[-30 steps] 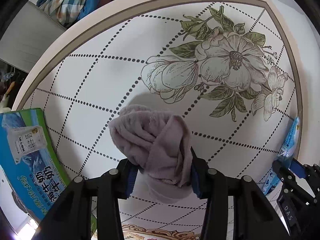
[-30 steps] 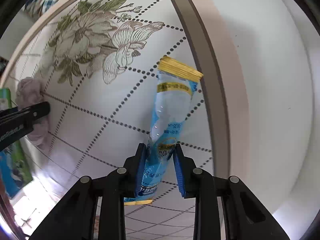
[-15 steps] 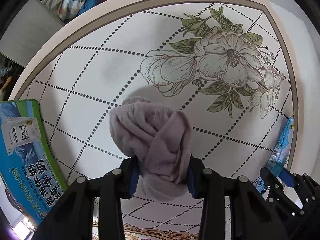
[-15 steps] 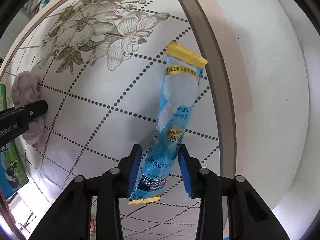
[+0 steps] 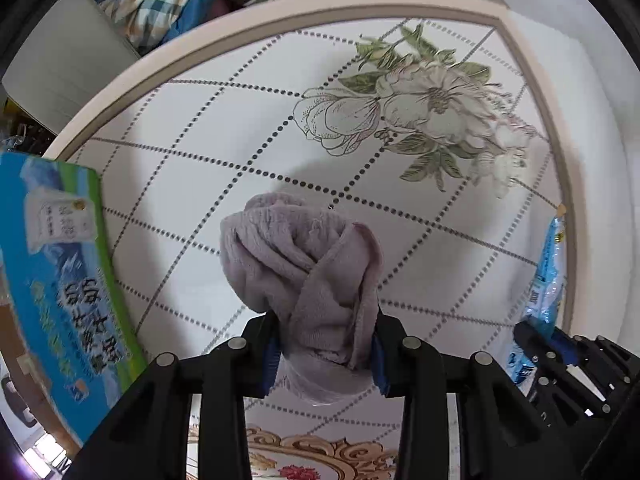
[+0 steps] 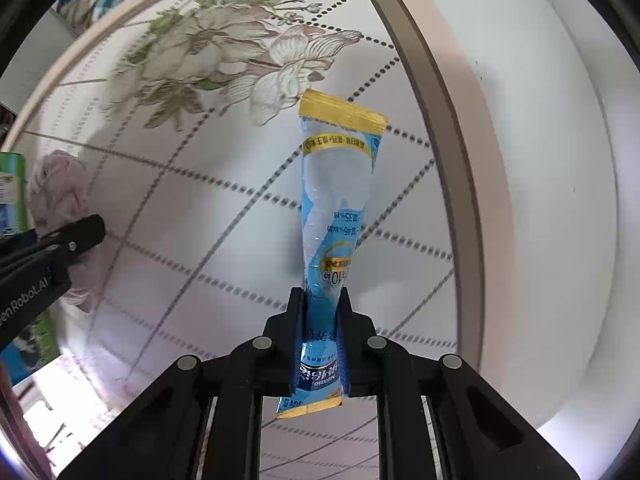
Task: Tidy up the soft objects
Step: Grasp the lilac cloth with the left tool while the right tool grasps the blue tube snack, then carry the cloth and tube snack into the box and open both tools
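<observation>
From the left wrist camera, the left gripper (image 5: 324,350) has its two fingers closed against the sides of a bundled mauve towel (image 5: 308,280), which bulges up and forward out of the grip. It is held over a white tabletop (image 5: 200,128) printed with dotted diamond lines and a large flower (image 5: 420,116). A blue-and-green milk box (image 5: 60,280) lies at the left edge of the view, apart from the towel. At the far right, the right gripper (image 5: 560,352) appears edge-on with a blue sachet (image 5: 550,276) rising from it; the packet's top end reaches close to the table's beige border (whether it touches the surface is hard to judge from this angle).

From the right wrist camera, the right gripper (image 6: 320,344) is pinching a long blue sachet (image 6: 338,216) with yellow sealed ends. The fingers clamp its lower part, a short yellow-edged tail hangs below them, and the rest stands up and away over the dotted tabletop (image 6: 200,240), just inside the beige border (image 6: 460,160). On the left, the left gripper (image 6: 72,240) shows with the mauve towel (image 6: 60,184) in it, and a strip of the milk box (image 6: 12,184) sits behind at the frame edge
</observation>
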A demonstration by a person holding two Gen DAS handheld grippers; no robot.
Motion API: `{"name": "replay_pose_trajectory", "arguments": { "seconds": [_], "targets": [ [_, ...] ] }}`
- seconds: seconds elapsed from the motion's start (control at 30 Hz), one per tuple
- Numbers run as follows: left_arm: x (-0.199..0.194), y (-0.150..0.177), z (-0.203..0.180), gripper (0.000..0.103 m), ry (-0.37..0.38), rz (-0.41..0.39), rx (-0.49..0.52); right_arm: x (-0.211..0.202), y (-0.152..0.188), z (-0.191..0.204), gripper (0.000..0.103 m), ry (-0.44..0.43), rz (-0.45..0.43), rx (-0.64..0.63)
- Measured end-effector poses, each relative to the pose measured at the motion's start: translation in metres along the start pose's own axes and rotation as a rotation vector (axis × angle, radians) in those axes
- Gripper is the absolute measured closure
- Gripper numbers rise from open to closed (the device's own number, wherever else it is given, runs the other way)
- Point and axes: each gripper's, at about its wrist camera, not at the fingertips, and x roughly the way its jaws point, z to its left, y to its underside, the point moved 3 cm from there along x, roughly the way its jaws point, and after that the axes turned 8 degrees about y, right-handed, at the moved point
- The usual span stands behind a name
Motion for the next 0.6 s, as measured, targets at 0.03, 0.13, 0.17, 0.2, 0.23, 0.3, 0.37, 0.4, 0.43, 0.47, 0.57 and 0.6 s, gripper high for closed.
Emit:
{"name": "replay_pose_trajectory", "arguments": {
  "seconds": [0.03,0.13,0.17,0.2,0.23,0.3,0.37,0.4,0.43,0.47,0.57,0.6],
  "targets": [
    [-0.006,0.005,-0.001,0.070,0.008,-0.013,0.002,-0.007,0.006,0.003,0.088,-0.008,-0.014,0.000],
    [-0.035,0.025,-0.004,0.070,0.041,-0.058,0.015,-0.029,0.021,0.014,0.088,-0.038,-0.051,-0.003],
    [-0.045,0.030,-0.006,0.070,0.049,-0.073,0.019,-0.040,0.027,0.019,0.088,-0.046,-0.071,-0.007],
    [-0.053,0.037,-0.006,0.070,0.056,-0.087,0.020,-0.049,0.032,0.023,0.088,-0.056,-0.088,-0.011],
    [-0.064,0.043,-0.004,0.070,0.064,-0.101,0.020,-0.058,0.035,0.027,0.088,-0.067,-0.101,-0.012],
    [-0.090,0.054,0.006,0.070,0.083,-0.139,0.018,-0.076,0.044,0.036,0.088,-0.091,-0.131,-0.020],
    [-0.120,0.049,0.023,0.070,0.102,-0.176,0.012,-0.101,0.055,0.044,0.088,-0.118,-0.169,-0.029],
    [-0.130,0.047,0.032,0.070,0.107,-0.192,0.009,-0.115,0.060,0.045,0.088,-0.132,-0.185,-0.036],
    [-0.144,0.054,0.040,0.070,0.113,-0.212,0.004,-0.129,0.066,0.054,0.088,-0.148,-0.208,-0.043],
    [-0.154,0.057,0.050,0.070,0.121,-0.227,0.000,-0.143,0.073,0.062,0.088,-0.161,-0.234,-0.052],
    [-0.182,0.073,0.084,0.070,0.124,-0.268,-0.019,-0.182,0.089,0.066,0.088,-0.190,-0.287,-0.077],
    [-0.192,0.080,0.093,0.070,0.123,-0.277,-0.026,-0.195,0.091,0.075,0.088,-0.198,-0.304,-0.090]
  ]
}}
